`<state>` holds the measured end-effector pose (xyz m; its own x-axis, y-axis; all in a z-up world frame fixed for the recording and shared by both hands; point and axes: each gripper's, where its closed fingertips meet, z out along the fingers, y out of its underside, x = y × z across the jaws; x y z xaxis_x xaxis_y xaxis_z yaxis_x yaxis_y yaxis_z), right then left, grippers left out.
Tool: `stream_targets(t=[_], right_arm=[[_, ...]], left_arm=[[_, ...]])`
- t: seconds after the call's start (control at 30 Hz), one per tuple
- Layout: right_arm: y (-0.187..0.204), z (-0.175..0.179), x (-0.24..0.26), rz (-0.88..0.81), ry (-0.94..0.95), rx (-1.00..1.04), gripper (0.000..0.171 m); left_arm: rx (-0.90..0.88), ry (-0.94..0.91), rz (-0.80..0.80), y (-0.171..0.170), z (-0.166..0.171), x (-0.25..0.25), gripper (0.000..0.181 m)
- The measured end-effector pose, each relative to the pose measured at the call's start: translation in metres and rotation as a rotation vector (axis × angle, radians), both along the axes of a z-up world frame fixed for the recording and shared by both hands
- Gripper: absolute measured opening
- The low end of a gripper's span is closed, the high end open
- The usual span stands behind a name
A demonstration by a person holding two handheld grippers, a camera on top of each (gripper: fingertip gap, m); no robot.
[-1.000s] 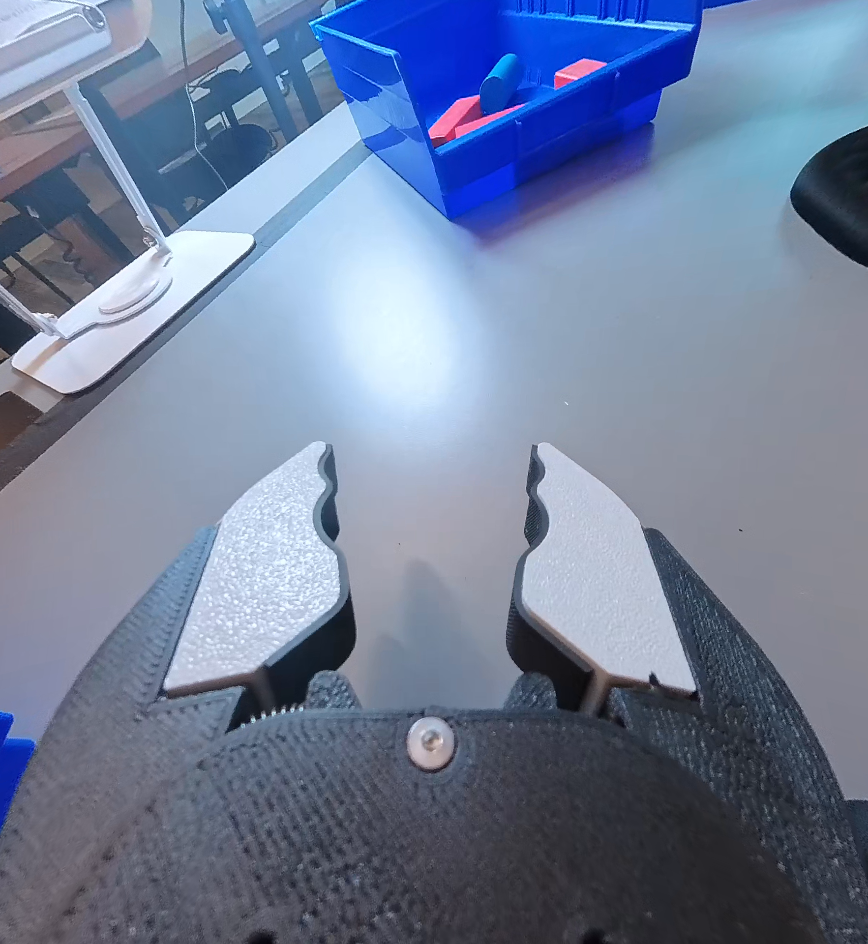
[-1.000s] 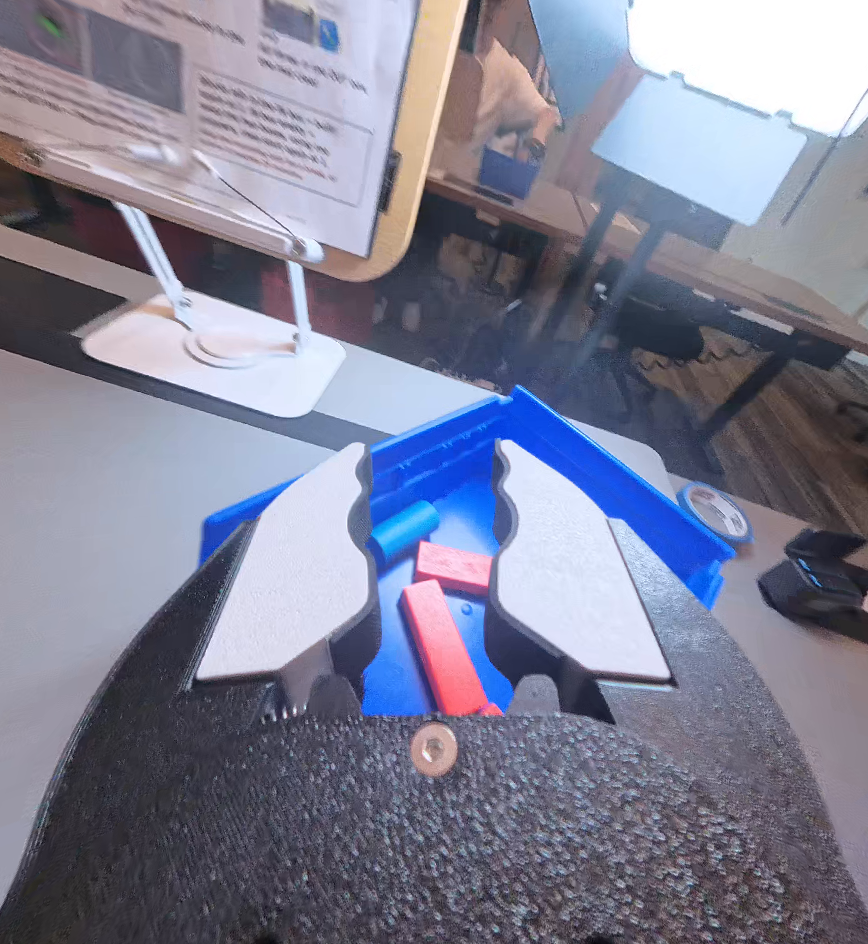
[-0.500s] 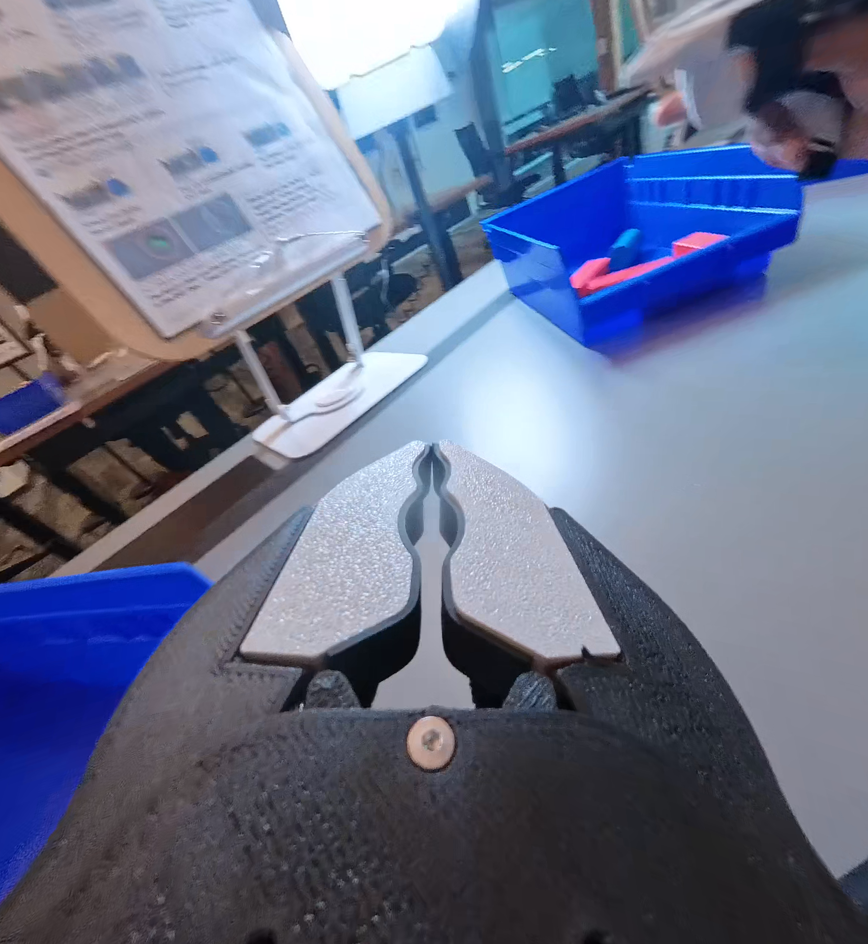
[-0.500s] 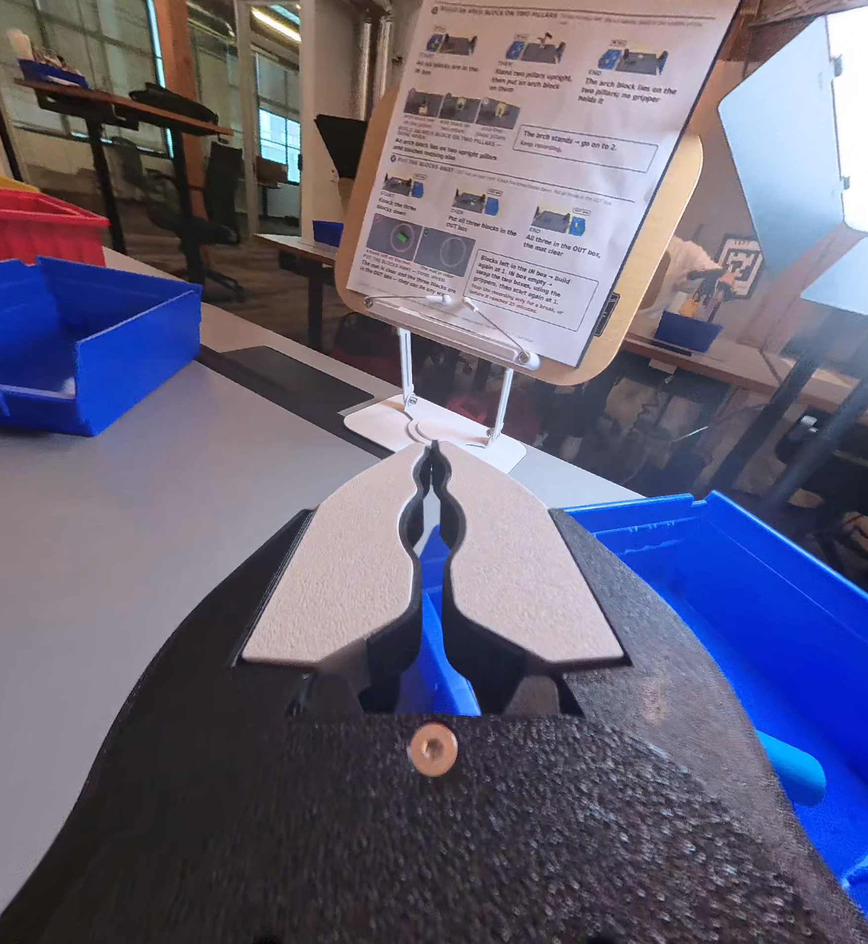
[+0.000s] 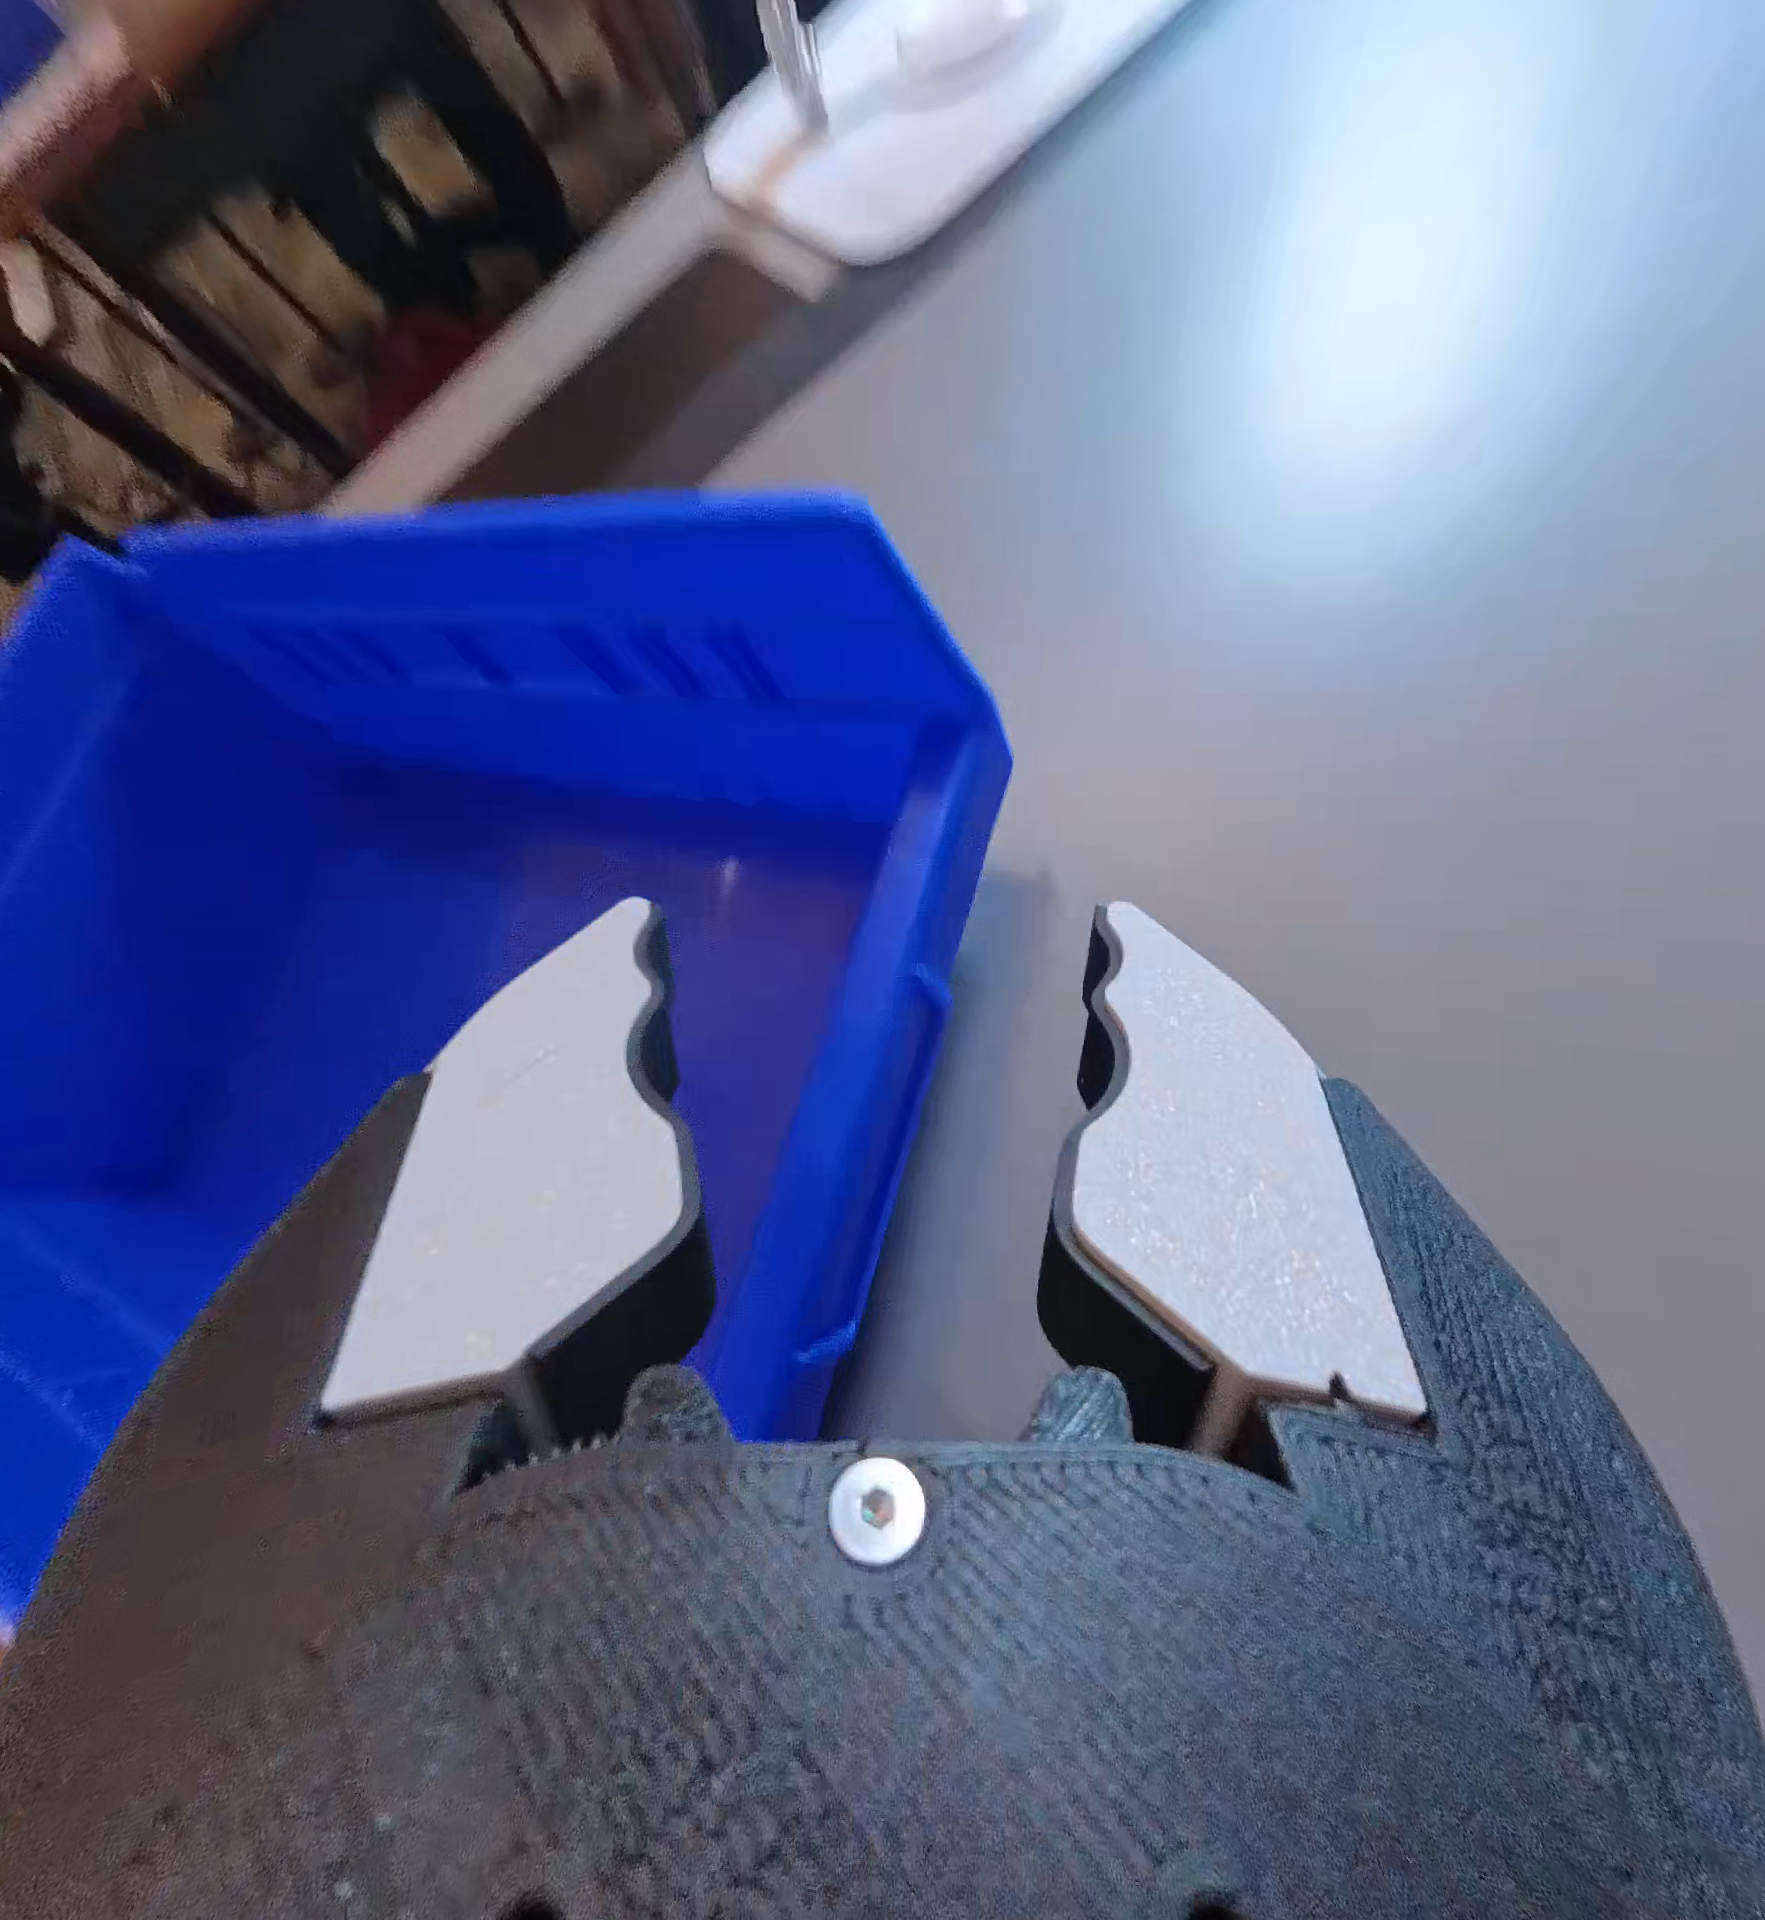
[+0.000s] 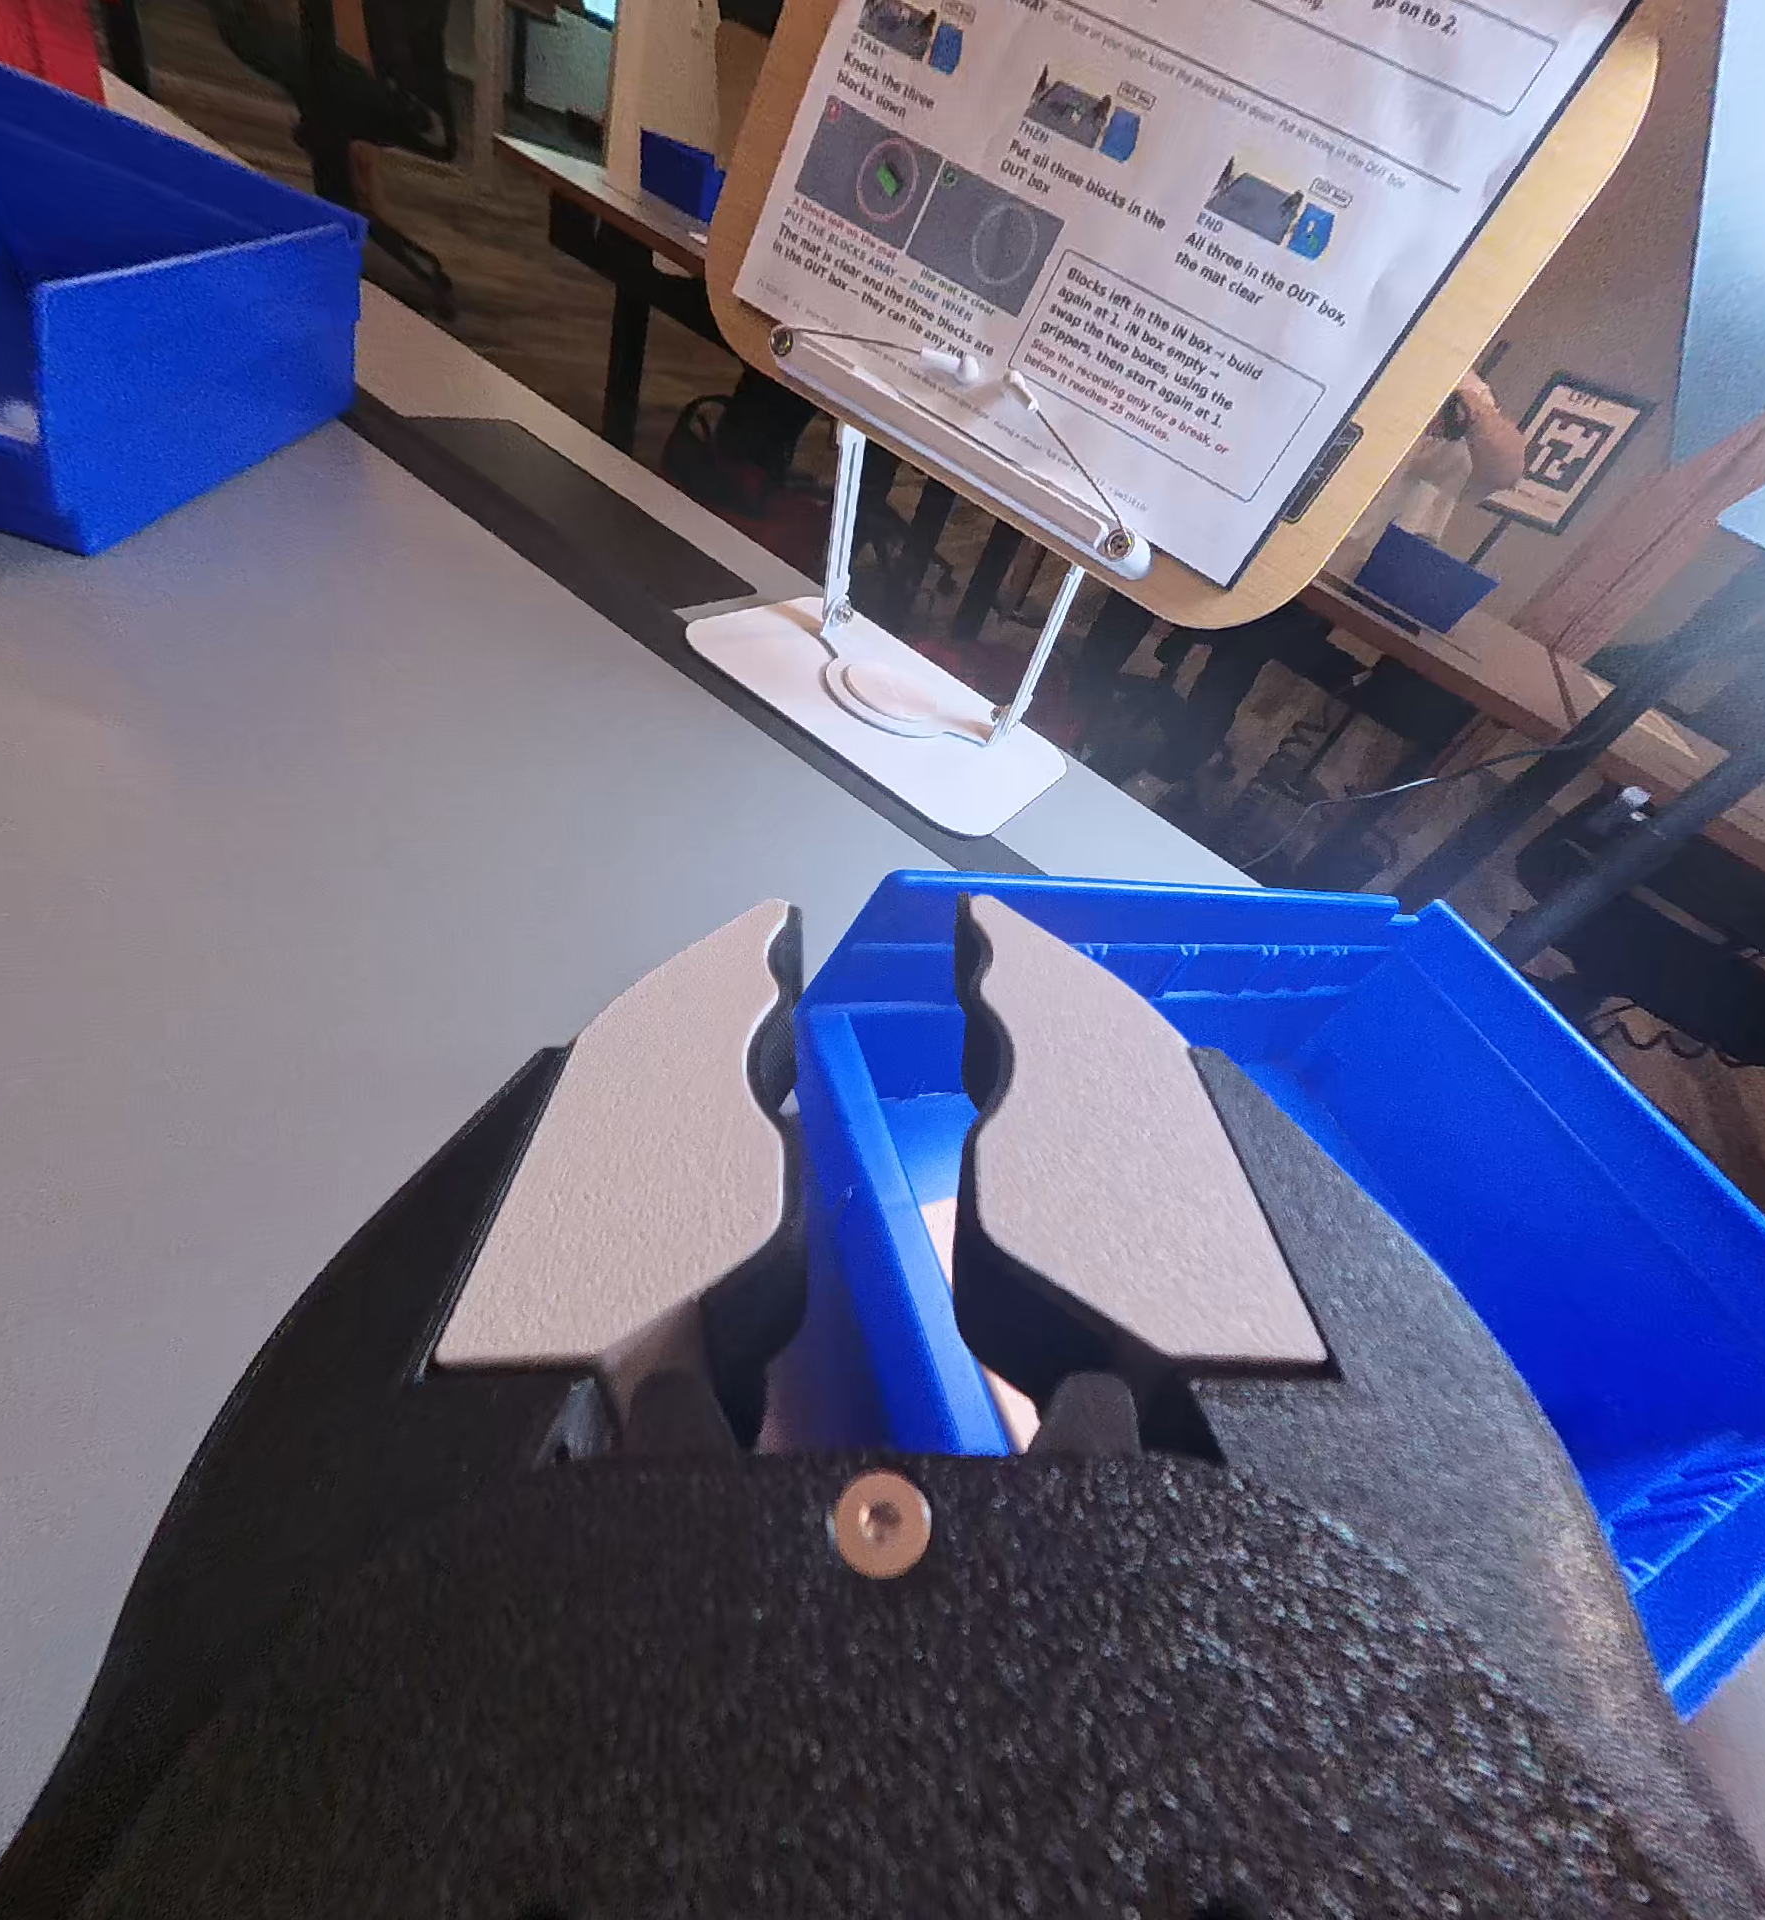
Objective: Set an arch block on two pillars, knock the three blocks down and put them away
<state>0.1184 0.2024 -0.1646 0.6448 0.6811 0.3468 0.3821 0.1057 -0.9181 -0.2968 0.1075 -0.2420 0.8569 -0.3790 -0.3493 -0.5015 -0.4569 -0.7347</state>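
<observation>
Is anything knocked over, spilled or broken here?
No, nothing looks wrong. Each open gripper, left and right, straddles the side wall of an upright blue bin: one, the other. The grey table looks tidy.

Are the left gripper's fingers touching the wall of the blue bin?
Cannot tell. In the left wrist view the open left gripper straddles the blue bin wall, but any gap at the fingers is hidden.

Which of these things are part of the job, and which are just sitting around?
In use:
- left gripper, open astride the wall of an empty blue bin
- right gripper, open astride the second blue bin's wall

Just lying about:
- instruction sheet stand
</observation>
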Motion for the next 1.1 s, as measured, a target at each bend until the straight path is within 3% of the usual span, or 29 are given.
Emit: stream_targets(t=[0.07,0.17,0.2,0.3,0.6,0.8,0.97,1.1], right_arm=[[-0.001,0.0,0.0,0.0,-0.003,0.0,0.028],[0.0,0.003,0.002,-0.007,0.003,0.003,0.028],[0.0,0.004,0.004,-0.014,0.006,0.007,0.028],[0.005,0.01,0.018,-0.073,0.003,0.031,0.028],[0.024,0.029,0.127,-0.503,-0.004,0.099,0.047],[0.024,-0.012,0.153,-0.591,0.033,-0.106,0.07],[0.021,-0.046,0.154,-0.625,0.07,-0.256,0.072],[0.028,-0.068,0.153,-0.645,0.046,-0.315,0.062]], left_arm=[[-0.118,0.157,0.058,-0.005,-0.026,-0.018,0.076],[-0.223,0.367,0.091,-0.009,-0.054,-0.039,0.039],[-0.224,0.413,0.065,-0.009,-0.056,-0.038,0.034],[-0.214,0.389,-0.004,-0.009,-0.055,-0.013,0.03],[-0.102,0.447,-0.325,-0.02,-0.054,0.116,0.031],[0.052,0.543,-0.505,0.002,-0.052,0.177,0.032],[0.17,0.552,-0.562,0.029,-0.048,0.194,0.035],[0.256,0.459,-0.49,0.038,-0.033,0.189,0.062]])
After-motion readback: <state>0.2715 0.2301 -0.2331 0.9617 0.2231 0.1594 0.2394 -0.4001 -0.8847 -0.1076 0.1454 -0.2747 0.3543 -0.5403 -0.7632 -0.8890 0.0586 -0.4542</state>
